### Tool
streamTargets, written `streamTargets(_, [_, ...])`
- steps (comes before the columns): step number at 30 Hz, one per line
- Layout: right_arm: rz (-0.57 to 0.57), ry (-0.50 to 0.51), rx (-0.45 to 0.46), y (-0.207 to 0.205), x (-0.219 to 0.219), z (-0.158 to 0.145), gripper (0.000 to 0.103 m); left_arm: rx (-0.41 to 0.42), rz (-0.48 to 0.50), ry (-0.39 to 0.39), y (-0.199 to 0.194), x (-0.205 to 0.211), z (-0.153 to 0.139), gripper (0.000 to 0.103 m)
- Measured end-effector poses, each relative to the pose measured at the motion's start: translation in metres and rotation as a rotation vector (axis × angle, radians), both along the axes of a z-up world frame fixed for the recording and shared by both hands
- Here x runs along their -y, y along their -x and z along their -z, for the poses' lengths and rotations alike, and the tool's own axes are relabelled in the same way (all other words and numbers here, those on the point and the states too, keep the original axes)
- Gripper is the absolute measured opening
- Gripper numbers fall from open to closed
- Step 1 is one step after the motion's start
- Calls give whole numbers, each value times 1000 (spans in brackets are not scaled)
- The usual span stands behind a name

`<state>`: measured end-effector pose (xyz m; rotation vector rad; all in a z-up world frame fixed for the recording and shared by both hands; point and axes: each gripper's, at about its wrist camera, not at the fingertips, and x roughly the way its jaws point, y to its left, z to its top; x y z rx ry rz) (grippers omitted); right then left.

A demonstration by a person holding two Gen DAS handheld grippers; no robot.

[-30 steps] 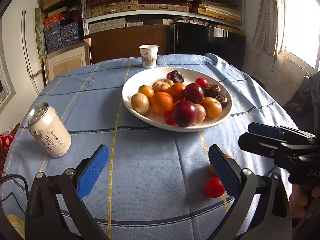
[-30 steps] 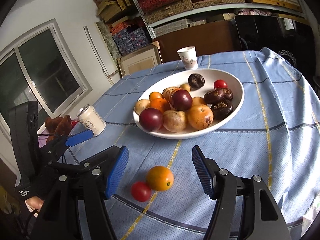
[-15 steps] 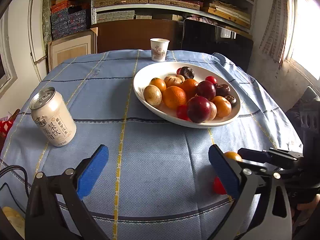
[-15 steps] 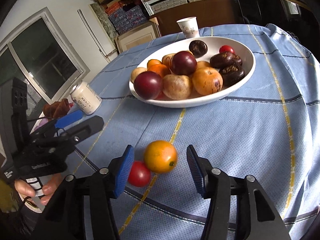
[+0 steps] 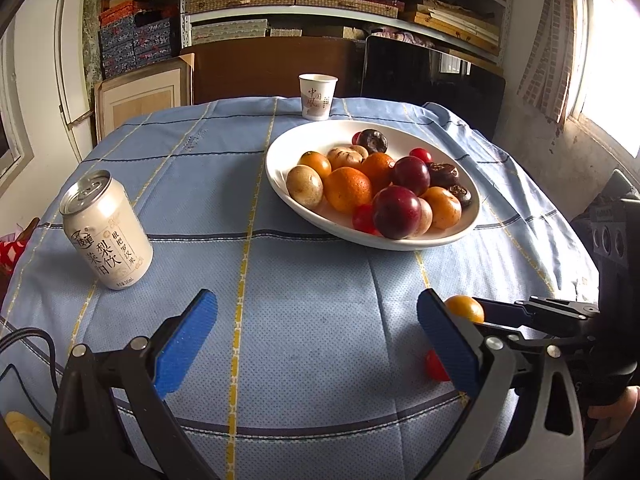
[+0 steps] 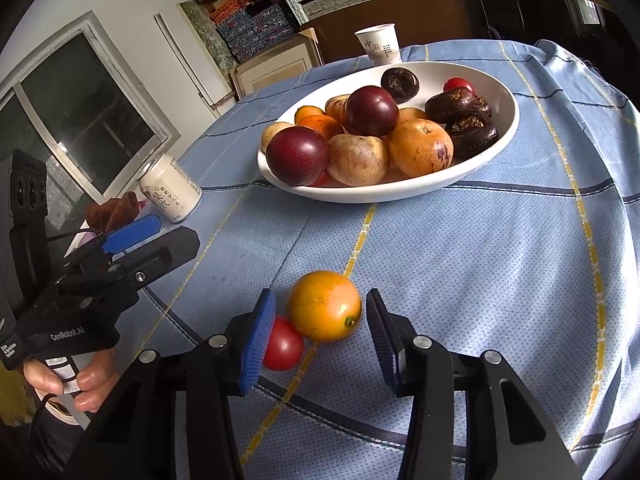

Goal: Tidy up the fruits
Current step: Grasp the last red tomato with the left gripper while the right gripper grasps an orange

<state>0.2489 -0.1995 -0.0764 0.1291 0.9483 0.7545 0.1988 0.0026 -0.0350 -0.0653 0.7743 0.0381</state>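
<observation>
Fruit fills the white bowl [image 6: 505, 132] well ahead of both grippers: dark red plums, oranges, brownish round fruit, dark wrinkled ones and small red tomatoes, all piled together. Two pieces lie outside it on the blue checked tablecloth [image 6: 480, 264].

One is an orange [image 6: 324, 306], sitting between the jaws of the right gripper [image 6: 320, 322]. Those jaws stand partly open, a little wider than the orange, with a gap on each side, so neither blue pad touches it and nothing is held. The other is a small red tomato [image 6: 285, 346], touching the orange on its left and lying just in front of the left pad, partly hidden behind it. The bowl lies straight beyond the jaws, well apart from the orange.

The left gripper [image 5: 316, 336] hovers over bare cloth with its jaws wide open and nothing between them. The orange [image 5: 464, 309] and tomato [image 5: 435, 366] show just beyond its right finger, outside the gap. The bowl [image 5: 280, 148] lies ahead and slightly right of these jaws. A drink can [image 5: 107, 232] stands upright ahead and to the left of the left finger. A paper cup [image 5: 317, 97] stands upright just behind the bowl's far rim, farthest from both grippers.
</observation>
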Motion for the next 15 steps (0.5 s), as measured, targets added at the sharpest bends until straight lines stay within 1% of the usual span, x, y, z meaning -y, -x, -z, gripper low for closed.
streamTargets(1, [1,1,3,0,0,0,43,-1,2,-2,0,1,0,98])
streamTargets(2, [5,6,5,-1,0,0,39,-2,4,-4,0,1,1,98])
streamTargets(6, [23,-20,-22,-4,6,0,39,-3,8,-7,0,3,2,98])
streamTargets(7, [38,-26,-17,-5,9,-3,39,-6,9,-9,0,3,2,98])
streamTargets(10, [88,-14,36,-4,19,-12,39,-23,27,-10,-1,8,7,98])
streamTargets(11, [103,-9,53,-2,23,-15,39,-32,42,-7,-2,12,10,98])
streamTargets(13, [131,-5,83,0,30,-21,39,-57,105,-3,-2,26,16,98])
streamTargets(15, [153,-5,111,4,38,-26,39,-58,173,-32,-1,43,20,98])
